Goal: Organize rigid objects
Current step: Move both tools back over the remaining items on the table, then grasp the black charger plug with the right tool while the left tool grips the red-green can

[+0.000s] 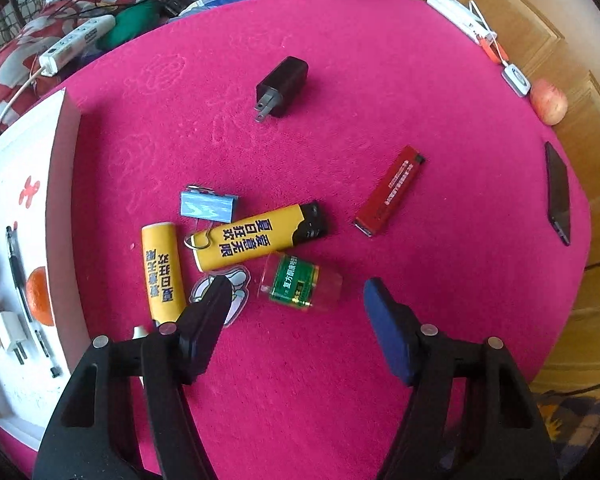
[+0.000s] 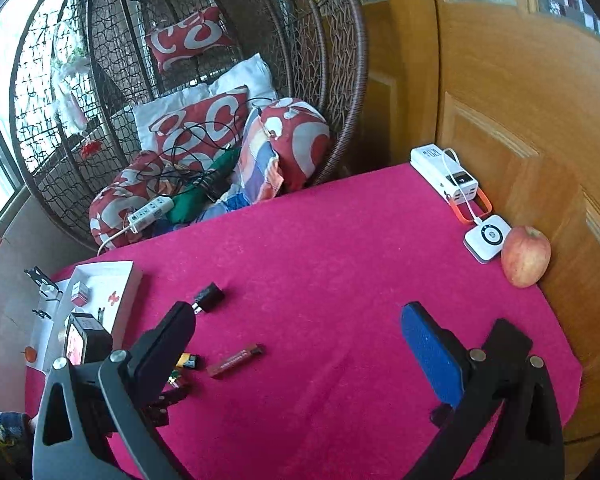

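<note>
Hovering low over the pink tablecloth [image 1: 380, 80], the left gripper [image 1: 296, 304] points down, jaws wide and empty, the green battery [image 1: 296, 284] just ahead between them. The right gripper [image 2: 300, 332], equally open, holds nothing above bare cloth.

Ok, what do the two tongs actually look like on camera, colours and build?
Both alike: the left tongs and right tongs have black plastic arms with triangular cutouts and round silver fasteners. On each, one finger carries a blue pad, the other a black one. No cables or sleeves are visible.
</note>
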The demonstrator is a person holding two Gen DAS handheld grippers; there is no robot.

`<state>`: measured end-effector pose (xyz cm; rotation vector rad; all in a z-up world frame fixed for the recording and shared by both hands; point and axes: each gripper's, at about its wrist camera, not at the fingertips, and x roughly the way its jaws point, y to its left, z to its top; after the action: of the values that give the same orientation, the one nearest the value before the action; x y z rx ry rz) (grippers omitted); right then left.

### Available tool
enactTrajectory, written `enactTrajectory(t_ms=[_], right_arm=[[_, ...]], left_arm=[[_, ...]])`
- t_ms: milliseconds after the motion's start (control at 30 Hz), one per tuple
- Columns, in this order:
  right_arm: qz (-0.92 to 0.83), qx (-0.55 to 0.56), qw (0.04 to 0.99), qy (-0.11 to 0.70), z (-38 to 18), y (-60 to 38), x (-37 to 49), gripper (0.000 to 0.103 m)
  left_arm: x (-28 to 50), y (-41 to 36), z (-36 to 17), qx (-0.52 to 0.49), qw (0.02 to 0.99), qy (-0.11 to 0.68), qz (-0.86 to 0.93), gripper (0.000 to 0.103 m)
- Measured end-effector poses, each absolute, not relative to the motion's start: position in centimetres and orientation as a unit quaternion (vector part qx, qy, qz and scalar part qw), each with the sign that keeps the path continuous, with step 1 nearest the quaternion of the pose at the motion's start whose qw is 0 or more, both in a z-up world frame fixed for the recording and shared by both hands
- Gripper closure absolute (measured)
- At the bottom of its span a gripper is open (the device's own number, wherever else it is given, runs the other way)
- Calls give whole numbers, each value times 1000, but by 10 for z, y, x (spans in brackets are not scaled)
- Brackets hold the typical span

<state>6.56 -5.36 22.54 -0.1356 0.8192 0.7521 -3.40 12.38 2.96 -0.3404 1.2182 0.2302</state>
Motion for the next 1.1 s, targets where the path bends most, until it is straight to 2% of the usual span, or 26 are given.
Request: enactTrajectory(t_ms=[267, 533, 600, 633, 800, 1033, 1100], right_arm=[[373, -82, 826, 416, 206, -37, 78, 0], [433, -109, 745, 496, 159, 40, 92, 0], [449, -139, 730, 497, 146, 67, 90, 0], [454, -154, 725, 494, 142, 77, 88, 0], [477, -264, 692, 472, 113, 129, 78, 0], [489, -303, 664, 478, 83, 164, 80, 1], [502, -317, 649, 475, 77, 171, 75, 5]], left_arm=[[-25, 117, 26, -131, 807, 567, 106, 34], [-16, 108, 24, -109, 810, 566, 103, 34], [-18, 110, 24, -108, 812, 565, 103, 43], [-18, 110, 24, -108, 812, 564, 104, 44], [-20, 114, 25, -124, 813, 559, 110, 44], [-24, 123, 26, -155, 811, 551, 123, 44], [-24, 123, 26, -158, 810, 551, 123, 44]])
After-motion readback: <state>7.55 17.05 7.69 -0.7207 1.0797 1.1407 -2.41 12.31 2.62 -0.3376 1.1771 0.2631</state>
